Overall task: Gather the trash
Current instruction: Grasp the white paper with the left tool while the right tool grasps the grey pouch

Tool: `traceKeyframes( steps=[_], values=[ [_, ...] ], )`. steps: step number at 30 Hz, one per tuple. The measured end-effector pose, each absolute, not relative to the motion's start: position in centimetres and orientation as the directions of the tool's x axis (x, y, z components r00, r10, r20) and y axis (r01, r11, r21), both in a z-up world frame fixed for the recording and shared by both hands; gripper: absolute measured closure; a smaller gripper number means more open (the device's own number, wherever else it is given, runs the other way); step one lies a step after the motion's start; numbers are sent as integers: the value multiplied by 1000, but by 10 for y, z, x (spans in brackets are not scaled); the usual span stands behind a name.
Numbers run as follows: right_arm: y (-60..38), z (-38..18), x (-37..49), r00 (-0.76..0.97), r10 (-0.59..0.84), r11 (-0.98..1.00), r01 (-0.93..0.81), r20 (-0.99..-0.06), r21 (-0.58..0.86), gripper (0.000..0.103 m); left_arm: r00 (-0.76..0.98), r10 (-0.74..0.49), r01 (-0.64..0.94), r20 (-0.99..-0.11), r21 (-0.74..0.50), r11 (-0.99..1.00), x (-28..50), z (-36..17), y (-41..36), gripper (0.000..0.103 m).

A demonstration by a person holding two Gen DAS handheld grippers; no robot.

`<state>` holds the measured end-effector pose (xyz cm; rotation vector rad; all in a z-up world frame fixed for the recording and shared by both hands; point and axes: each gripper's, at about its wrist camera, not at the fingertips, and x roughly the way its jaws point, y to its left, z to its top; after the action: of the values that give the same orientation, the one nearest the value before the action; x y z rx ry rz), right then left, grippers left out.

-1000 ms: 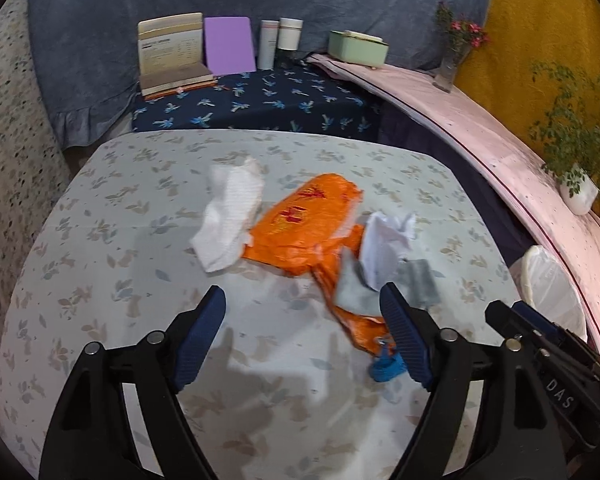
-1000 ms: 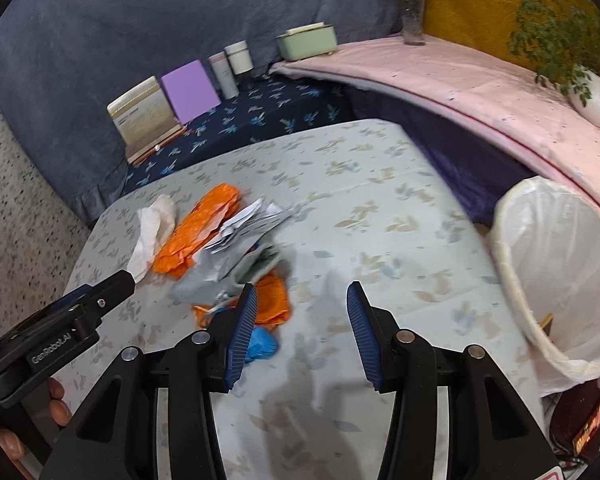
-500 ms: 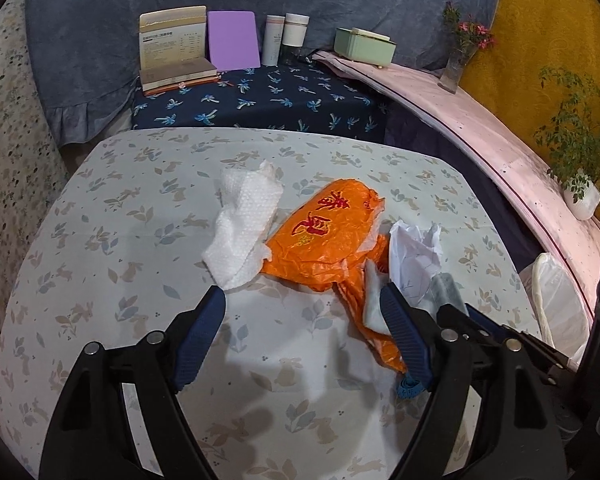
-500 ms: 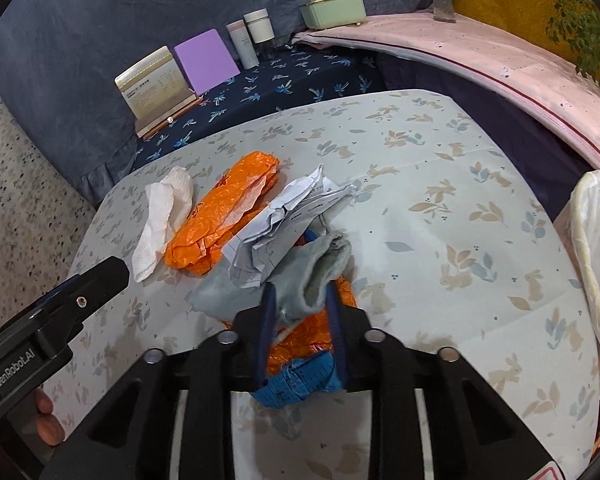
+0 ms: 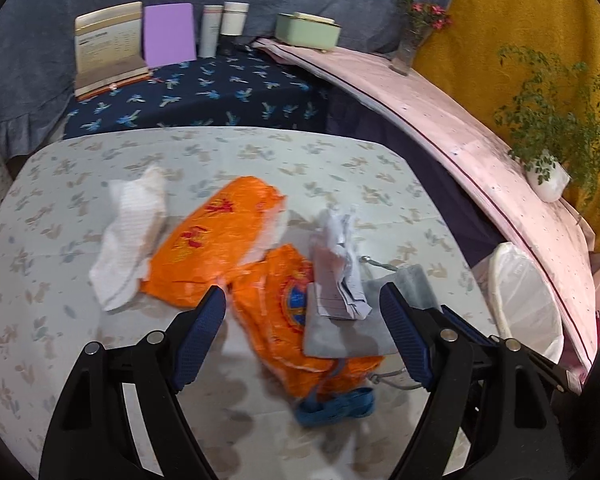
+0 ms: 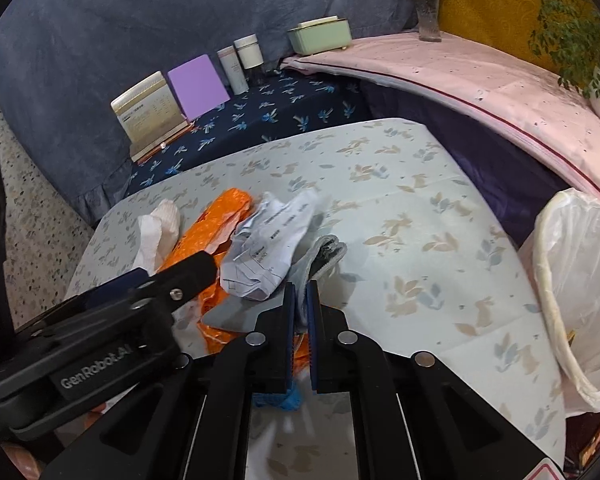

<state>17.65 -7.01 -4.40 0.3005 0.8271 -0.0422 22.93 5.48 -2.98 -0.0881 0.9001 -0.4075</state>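
The right claw [image 6: 300, 300], jaws just closing, pinches what looks like a grey pouch [image 6: 320, 256] on the worktop [image 6: 440, 248]; next, lift toward the lined bin [image 6: 580, 260]. The left claw [image 5: 302, 320] hovers spread.

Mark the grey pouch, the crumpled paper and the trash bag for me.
grey pouch [image 6: 324, 250]: right wrist view, upper end beyond the pads.
crumpled paper [image 6: 272, 240]: right wrist view, middle of the printed sheet.
trash bag [image 6: 580, 264]: right wrist view, translucent side wall.

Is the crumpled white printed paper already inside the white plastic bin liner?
No, the crumpled white printed paper lies on the trash pile on the table, apart from the white plastic bin liner.
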Motion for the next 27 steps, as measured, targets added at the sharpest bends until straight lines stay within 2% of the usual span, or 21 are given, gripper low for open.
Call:
traceKeyframes(
  steps=[4, 8, 12, 16, 17, 20, 21, 22, 23, 27],
  values=[
    [-88, -41, 169, 686, 63, 951, 178, -725, 251, 98, 531, -392, 330, -752, -242, 912, 234, -35, 32, 30],
    [-105, -47, 165, 677, 42, 946, 210, -735, 246, 98, 495, -391, 339, -776, -242, 909, 242, -46, 13, 44],
    [-117, -55, 162, 666, 39, 939, 231, -745, 256, 98, 471, -392, 354, -791, -237, 905, 244, -55, -4, 50],
    [-123, -60, 159, 661, 41, 936, 238, -750, 261, 97, 446, -385, 379, -808, -219, 899, 247, -62, -21, 74],
    [-125, -61, 158, 660, 44, 934, 239, -750, 265, 97, 440, -384, 382, -812, -217, 898, 247, -64, -25, 75],
    [-127, -63, 156, 658, 46, 932, 242, -751, 269, 97, 441, -392, 380, -807, -228, 896, 245, -62, -31, 73],
    [-128, -64, 154, 658, 47, 931, 243, -751, 271, 97, 446, -389, 374, -806, -227, 899, 244, -61, -32, 69],
    [-130, -64, 154, 659, 47, 931, 244, -751, 273, 97, 447, -387, 373, -806, -226, 900, 243, -61, -34, 59],
    [-131, -65, 153, 659, 47, 930, 246, -751, 274, 97, 452, -387, 374, -804, -223, 900, 242, -59, -36, 55],
    [-137, -66, 150, 659, 48, 925, 254, -750, 282, 97, 448, -380, 371, -810, -218, 903, 245, -60, -44, 55]
  ],
)
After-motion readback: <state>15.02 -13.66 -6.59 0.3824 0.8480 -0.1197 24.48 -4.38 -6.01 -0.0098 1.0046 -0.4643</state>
